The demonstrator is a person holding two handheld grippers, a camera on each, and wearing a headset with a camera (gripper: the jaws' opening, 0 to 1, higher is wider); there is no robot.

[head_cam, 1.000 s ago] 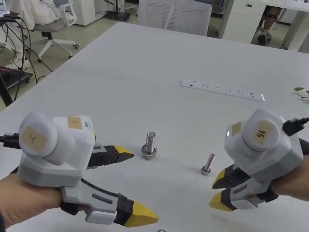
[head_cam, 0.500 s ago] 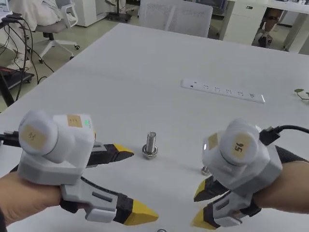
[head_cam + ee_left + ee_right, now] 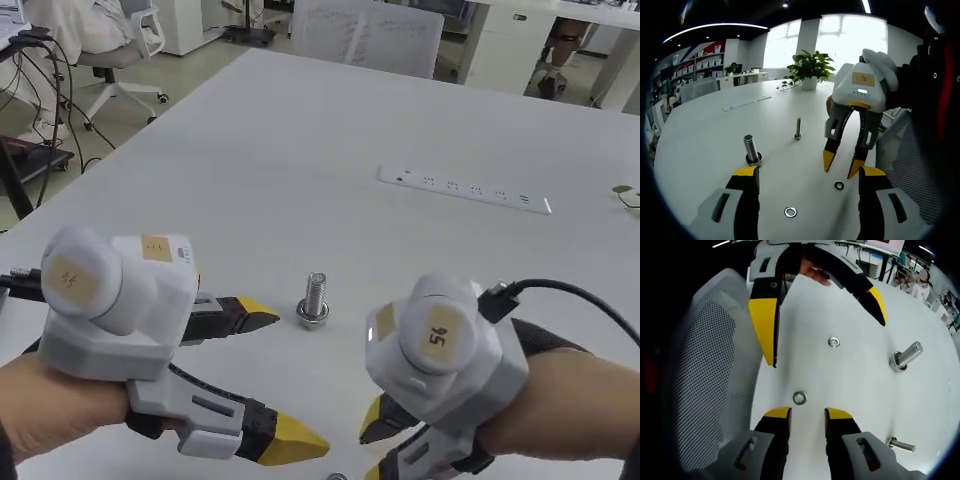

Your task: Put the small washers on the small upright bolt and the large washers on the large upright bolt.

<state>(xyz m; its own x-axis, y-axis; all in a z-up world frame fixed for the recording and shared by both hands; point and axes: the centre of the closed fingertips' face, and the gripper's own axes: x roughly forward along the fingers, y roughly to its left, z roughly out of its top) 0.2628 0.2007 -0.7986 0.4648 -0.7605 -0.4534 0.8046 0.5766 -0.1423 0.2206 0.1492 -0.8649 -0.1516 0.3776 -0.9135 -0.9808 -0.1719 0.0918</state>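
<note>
Now the step in hand looks like picking up a washer: the right gripper (image 3: 807,412), fingers slightly parted and empty, hangs just short of a washer (image 3: 800,398) lying flat at the near side of the bench (image 3: 300,150), with a second washer (image 3: 834,342) beyond it and the large bolt (image 3: 314,298) and small bolt (image 3: 798,128) standing farther off. Next it likely has to drop until the fingers straddle the ring's rim, then close. Since a second ago the right gripper has swung left and nearer, away from the small bolt, while the left gripper (image 3: 290,380) stays put, fingers spread wide and empty.
</note>
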